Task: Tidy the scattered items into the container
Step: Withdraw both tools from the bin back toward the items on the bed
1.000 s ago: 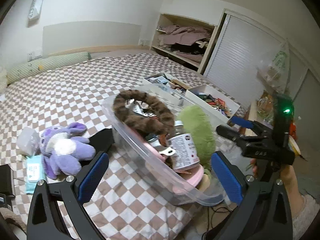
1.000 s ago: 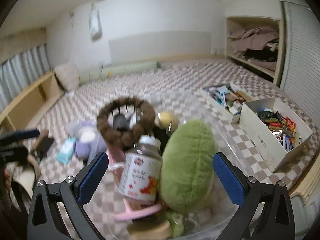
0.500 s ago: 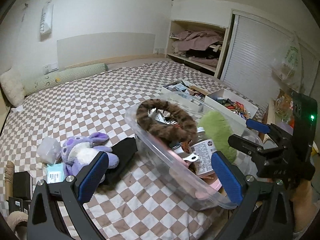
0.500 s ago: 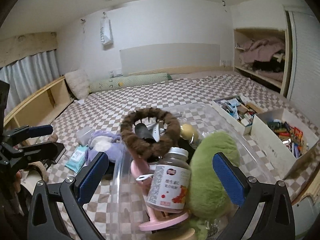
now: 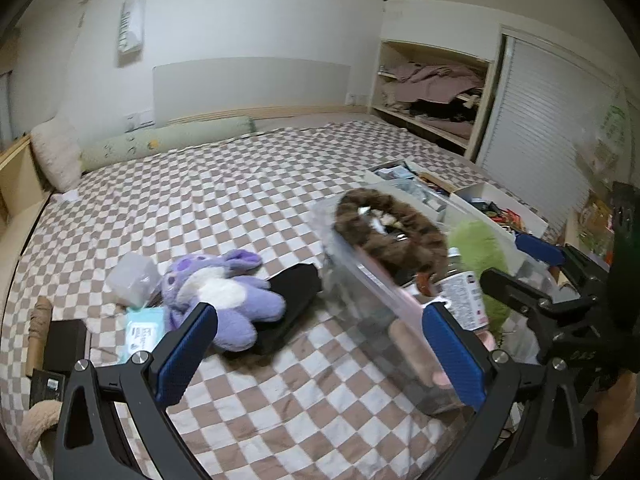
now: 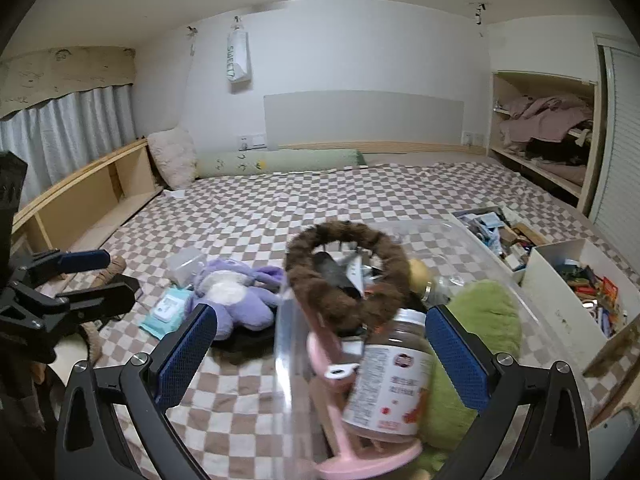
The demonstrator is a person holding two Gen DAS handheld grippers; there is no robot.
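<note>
Both grippers, left gripper (image 5: 320,354) and right gripper (image 6: 322,354), had fingers spread apart, empty, near the clear container (image 6: 472,248).

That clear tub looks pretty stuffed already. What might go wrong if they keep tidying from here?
The clear tub is heaped: the brown furry ring, the jar and the green plush appear to stick up above its rim, so adding more could tip something out. The purple plush lies on a black item, so the left tongs might snag both. The tub also seems close to the bed's edge; a nudge could shift it.
</note>
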